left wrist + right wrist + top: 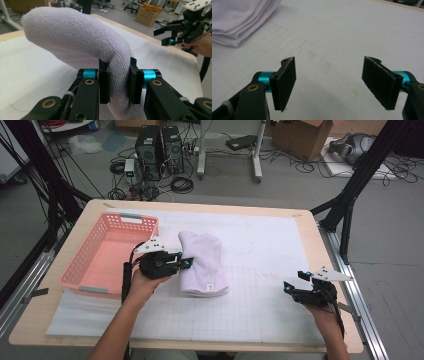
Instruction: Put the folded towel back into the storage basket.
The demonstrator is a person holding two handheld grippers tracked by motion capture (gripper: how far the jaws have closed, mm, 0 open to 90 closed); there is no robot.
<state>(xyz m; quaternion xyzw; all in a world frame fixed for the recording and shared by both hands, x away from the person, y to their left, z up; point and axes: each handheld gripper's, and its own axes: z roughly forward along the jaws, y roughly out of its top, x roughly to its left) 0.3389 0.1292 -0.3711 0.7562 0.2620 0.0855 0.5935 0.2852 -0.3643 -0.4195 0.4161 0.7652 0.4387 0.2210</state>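
Observation:
A folded pale lilac towel [202, 262] lies on the white gridded mat [265, 270] at the table's middle. My left gripper [187, 263] comes at it from the left and is shut on its folded edge. In the left gripper view the pads pinch a thick fold of the towel [75, 37], which humps up beyond the left gripper [119, 75]. My right gripper [295, 281] sits near the table's front right, open and empty, apart from the towel. In the right gripper view its jaws stand wide over bare mat, right gripper [328, 82], with the towel's layered edge [237, 17] at the upper left.
A pink plastic basket [80, 251] stands at the table's left, just behind my left hand. The other hand's gripper [172, 35] shows far off in the left gripper view. Black frame posts flank the table; cables, computers and boxes lie on the floor beyond.

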